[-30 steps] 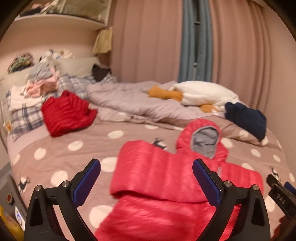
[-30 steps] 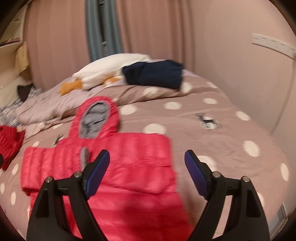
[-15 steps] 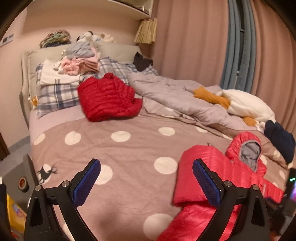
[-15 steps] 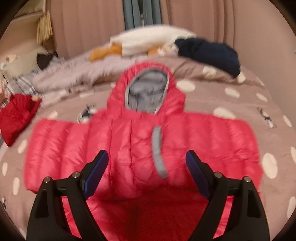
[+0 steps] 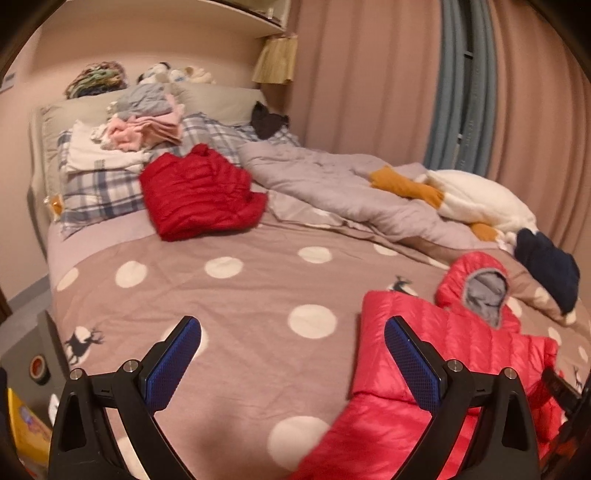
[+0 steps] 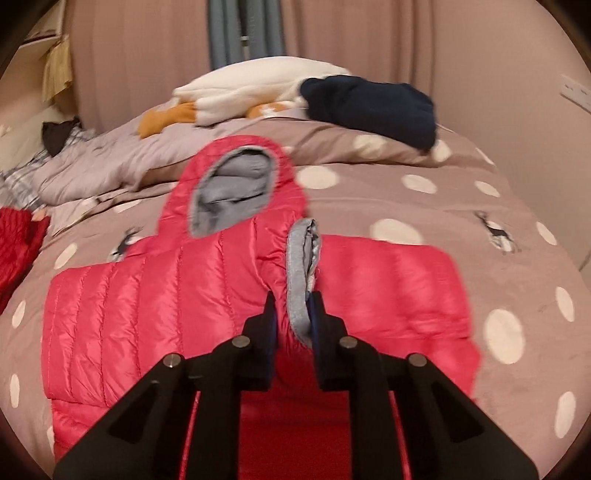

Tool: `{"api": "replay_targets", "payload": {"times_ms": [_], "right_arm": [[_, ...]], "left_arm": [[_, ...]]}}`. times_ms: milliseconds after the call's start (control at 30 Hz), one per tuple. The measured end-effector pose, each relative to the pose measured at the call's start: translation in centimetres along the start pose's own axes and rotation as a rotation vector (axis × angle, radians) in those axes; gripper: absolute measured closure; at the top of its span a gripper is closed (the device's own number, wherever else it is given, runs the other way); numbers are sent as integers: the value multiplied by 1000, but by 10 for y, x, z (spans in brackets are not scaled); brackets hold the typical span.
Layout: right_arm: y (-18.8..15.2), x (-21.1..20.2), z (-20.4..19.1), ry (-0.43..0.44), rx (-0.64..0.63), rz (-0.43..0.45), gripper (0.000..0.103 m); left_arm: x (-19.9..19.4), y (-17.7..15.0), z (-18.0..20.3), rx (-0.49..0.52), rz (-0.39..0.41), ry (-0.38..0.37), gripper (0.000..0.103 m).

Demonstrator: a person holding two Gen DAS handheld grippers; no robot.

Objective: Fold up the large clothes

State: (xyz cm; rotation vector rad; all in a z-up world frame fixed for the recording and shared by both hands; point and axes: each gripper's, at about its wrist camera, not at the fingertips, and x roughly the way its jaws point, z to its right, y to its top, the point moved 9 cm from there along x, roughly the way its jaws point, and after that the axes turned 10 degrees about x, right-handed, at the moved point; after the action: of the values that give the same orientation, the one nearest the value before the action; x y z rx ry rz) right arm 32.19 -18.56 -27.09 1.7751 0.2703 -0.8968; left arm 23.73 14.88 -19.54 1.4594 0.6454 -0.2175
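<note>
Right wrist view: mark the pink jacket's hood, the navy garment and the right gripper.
pink jacket (image 6: 229,192), right wrist view, grey hood lining.
navy garment (image 6: 373,107), right wrist view, its middle.
right gripper (image 6: 293,314), right wrist view, between fingertips.

This is a bedroom in a home: a wide bed (image 5: 229,295) under a brown cover with white dots and little deer fills the room. At the head of the bed lie a plaid pillow (image 5: 99,188) and a stack of folded laundry (image 5: 144,125), with soft toys (image 5: 173,74) on the ledge behind it and a shelf (image 5: 258,18) above. Along the far side of the bed hang floor-length pink curtains (image 5: 369,92), with a rumpled grey duvet (image 5: 332,184) and a plush goose (image 5: 476,199) lying on the bed below them.
</note>
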Motion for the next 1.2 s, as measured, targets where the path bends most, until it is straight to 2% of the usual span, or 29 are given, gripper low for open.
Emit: {"api": "replay_targets", "payload": {"times_ms": [67,133,167,233,267,333,400,500,533,600,667,700,733,800,900,967,1033,1200], "right_arm": [[-1,3,21,-9,22,-32,81],[-5,6,35,-3,39,-64,80],[-6,5,39,-3,34,-71,76],[-7,0,42,-2,11,-58,66],[-7,0,41,-6,-2,-53,65],[-5,-3,40,-1,-37,-52,66],[-2,-9,38,35,-39,-51,66],[5,-13,42,8,-76,-12,66],[6,-10,44,-19,-95,-7,67],[7,-7,49,-14,-76,-19,66],[6,-4,51,30,-43,-34,67],[5,-2,50,36,-49,-33,67],[3,0,49,27,-64,-29,67],[-2,11,48,7,-99,-41,67],[-12,25,50,28,-101,-87,72],[-19,39,60,-20,-117,-111,72],[-24,47,65,-32,-121,-126,73],[-29,53,66,-27,-140,-104,73]], "left_arm": [[4,-3,13,18,-10,-25,4],[9,-6,26,35,-22,-55,4],[12,-7,33,40,-30,-79,4],[21,-12,43,24,-47,-100,7],[25,-15,45,19,-59,-105,9],[36,-23,55,11,-108,-149,16],[45,-30,62,-1,-147,-183,17],[53,-42,67,12,-178,-166,17],[55,-44,69,19,-180,-166,17],[56,-47,75,38,-179,-184,17],[60,-47,87,73,-168,-210,23],[63,-49,92,97,-176,-225,31],[70,-55,100,120,-210,-248,43],[82,-66,107,130,-265,-264,50],[89,-80,115,163,-259,-246,50],[91,-85,119,189,-255,-249,50],[93,-90,121,211,-260,-243,50],[97,-92,121,216,-251,-241,50]]}}
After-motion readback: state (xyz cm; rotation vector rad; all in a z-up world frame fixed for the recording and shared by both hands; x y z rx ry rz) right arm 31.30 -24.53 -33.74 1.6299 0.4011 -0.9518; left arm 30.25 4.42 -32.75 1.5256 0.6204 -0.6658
